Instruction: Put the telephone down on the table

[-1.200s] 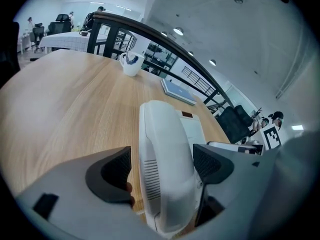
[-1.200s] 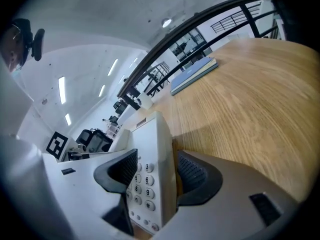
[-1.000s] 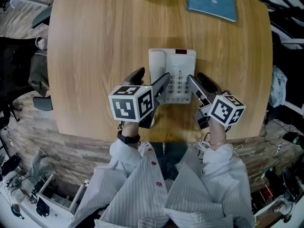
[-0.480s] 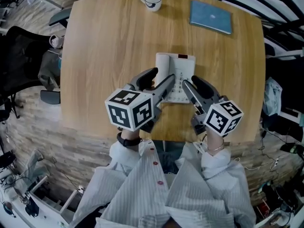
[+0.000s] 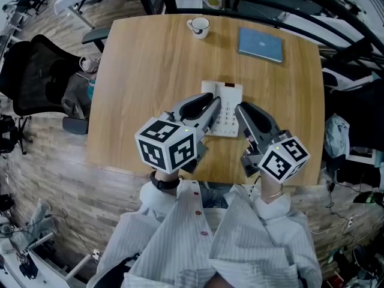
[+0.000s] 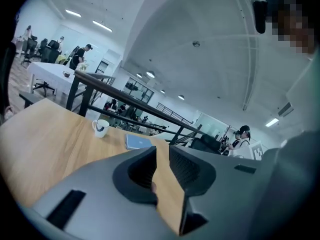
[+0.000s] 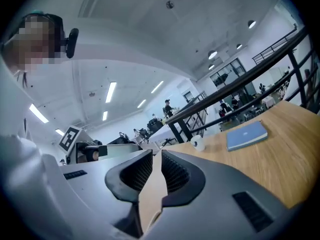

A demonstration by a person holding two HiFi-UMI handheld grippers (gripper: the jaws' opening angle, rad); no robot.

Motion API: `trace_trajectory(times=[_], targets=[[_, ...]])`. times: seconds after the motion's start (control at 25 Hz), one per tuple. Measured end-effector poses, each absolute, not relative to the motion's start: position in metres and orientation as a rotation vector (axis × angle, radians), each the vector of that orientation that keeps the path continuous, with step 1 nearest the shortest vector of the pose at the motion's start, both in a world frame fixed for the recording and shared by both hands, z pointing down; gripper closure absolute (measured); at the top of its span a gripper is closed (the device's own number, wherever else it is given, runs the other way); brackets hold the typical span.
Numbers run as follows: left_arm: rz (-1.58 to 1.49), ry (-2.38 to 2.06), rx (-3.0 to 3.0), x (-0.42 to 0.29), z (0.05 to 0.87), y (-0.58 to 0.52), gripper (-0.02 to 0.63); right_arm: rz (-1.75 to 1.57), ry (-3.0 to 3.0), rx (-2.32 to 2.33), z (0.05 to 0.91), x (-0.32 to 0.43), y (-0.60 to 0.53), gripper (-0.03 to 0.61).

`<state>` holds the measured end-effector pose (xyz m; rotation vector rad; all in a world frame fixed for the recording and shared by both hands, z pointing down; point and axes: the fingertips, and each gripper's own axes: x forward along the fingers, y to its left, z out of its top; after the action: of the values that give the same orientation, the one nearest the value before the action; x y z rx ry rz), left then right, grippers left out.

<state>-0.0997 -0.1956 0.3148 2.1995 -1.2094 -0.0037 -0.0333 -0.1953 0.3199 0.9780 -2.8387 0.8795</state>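
we are closing left claw [image 6: 161, 156], nothing in it | closing right claw [image 7: 156, 166], also empty | telephone [image 5: 227, 110] lying flat on bench [image 5: 144, 65] between both claws | we are judging it light, stiff, slick plastic: gripping its long sides

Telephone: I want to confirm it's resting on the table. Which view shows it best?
The head view: the white telephone lies flat on the wooden table, seen from above. Both gripper views miss it, showing only the mug and blue book beyond.
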Motion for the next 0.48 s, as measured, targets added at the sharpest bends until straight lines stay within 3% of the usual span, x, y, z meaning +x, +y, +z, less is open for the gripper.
trace_trajectory(times=[0.32,0.48], targets=[[-0.120,-1.205,2.322,-0.089,0.263,-0.170,0.598,0.688,-2.943,0.900,0.269,-0.042,-0.167,0.518],[-0.122,-1.233,2.388,-0.088,0.250,-0.156,0.604,0.661,-2.968,0.856,0.256,-0.047,-0.152,0.531]])
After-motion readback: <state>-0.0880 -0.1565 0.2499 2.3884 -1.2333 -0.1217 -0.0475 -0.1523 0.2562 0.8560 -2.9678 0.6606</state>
